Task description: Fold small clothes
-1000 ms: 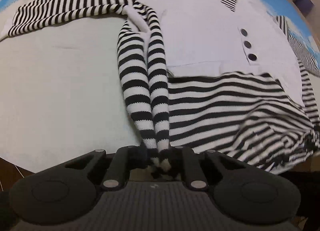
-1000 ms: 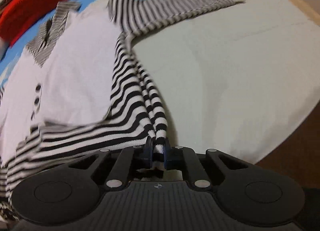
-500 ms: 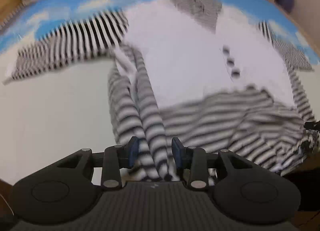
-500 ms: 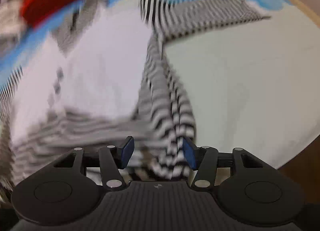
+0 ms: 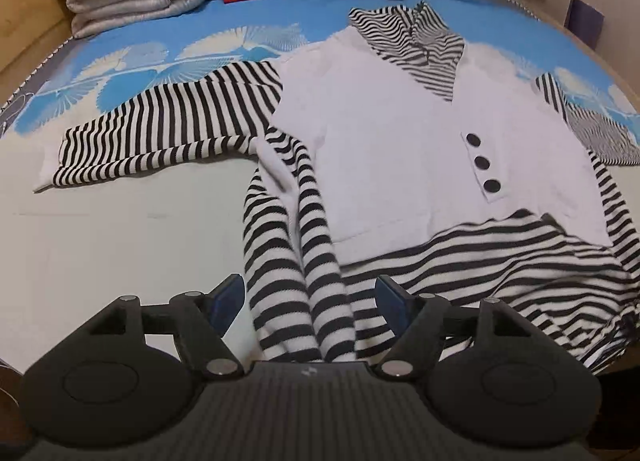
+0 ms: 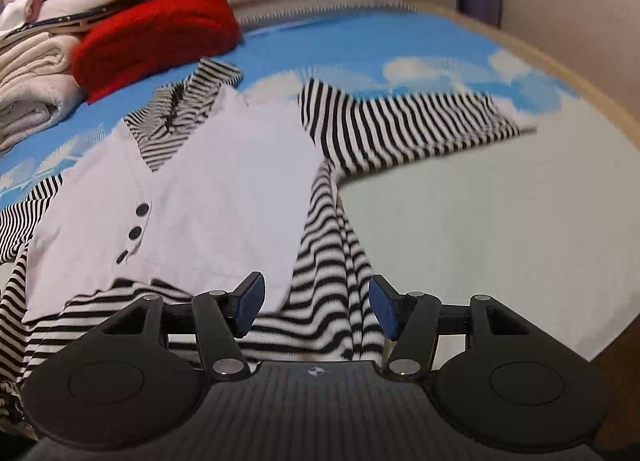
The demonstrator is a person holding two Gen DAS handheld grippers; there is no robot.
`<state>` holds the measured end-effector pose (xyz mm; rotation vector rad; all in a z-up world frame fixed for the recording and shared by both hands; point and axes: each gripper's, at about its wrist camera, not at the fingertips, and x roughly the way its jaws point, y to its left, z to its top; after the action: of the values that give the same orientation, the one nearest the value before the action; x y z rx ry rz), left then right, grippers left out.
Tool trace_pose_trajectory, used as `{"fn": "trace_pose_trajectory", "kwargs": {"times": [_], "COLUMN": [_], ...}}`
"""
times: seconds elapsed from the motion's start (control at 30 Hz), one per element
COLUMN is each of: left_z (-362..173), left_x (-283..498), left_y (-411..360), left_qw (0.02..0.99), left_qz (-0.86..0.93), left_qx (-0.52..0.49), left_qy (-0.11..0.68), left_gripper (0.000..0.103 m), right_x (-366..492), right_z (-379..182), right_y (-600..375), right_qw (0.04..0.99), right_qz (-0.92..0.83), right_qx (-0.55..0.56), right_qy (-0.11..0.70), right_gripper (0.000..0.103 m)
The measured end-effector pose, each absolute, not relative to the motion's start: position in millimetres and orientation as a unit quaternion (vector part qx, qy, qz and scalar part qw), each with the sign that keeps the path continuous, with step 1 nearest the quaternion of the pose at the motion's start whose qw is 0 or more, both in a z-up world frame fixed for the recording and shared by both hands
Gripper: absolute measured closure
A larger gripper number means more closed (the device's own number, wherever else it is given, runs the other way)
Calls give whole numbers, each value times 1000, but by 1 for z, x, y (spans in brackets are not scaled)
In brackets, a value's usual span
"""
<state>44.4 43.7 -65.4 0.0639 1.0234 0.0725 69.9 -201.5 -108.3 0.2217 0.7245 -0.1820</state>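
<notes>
Your left gripper (image 5: 310, 299) and right gripper (image 6: 316, 303) both gaped open over the sweater's (image 5: 400, 141) bunched hem.

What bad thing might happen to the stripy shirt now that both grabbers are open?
Both grippers, the left gripper and the right gripper, are open, so nothing holds the stripy shirt.
1. The bunched side folds at the hem look uneven, so the fold may come out lumpy.
2. The sleeve lies spread far out to the side; if forgotten, it may stick out of the finished fold.
3. The hem lies near the surface's edge and might slide off.
</notes>
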Motion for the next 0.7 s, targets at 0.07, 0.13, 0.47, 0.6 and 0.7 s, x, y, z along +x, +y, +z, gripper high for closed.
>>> {"fn": "trace_pose_trajectory", "kwargs": {"times": [0.07,0.13,0.47,0.6,0.7], "left_z": [-67,-68,-68,-67,-66], "left_x": [46,39,36,38,37], "left_y": [40,40,46,46,45], "left_qw": [874,877,884,884,885], "left_qz": [28,25,17,17,16], "left_qx": [25,26,33,28,27], "left_qy": [485,479,466,466,464], "left_gripper": [26,25,24,23,23], "right_x": [64,65,67,67,68], "right_z": [-107,-105,-102,-102,-102], "right_y": [-198,-193,-189,-190,-192], "right_qw": [930,931,926,926,925], "right_qz": [-83,-84,-94,-109,-111], "right_qx": [103,89,80,70,70], "right_qy": [343,345,356,356,356], "right_gripper": [42,41,41,41,41]}}
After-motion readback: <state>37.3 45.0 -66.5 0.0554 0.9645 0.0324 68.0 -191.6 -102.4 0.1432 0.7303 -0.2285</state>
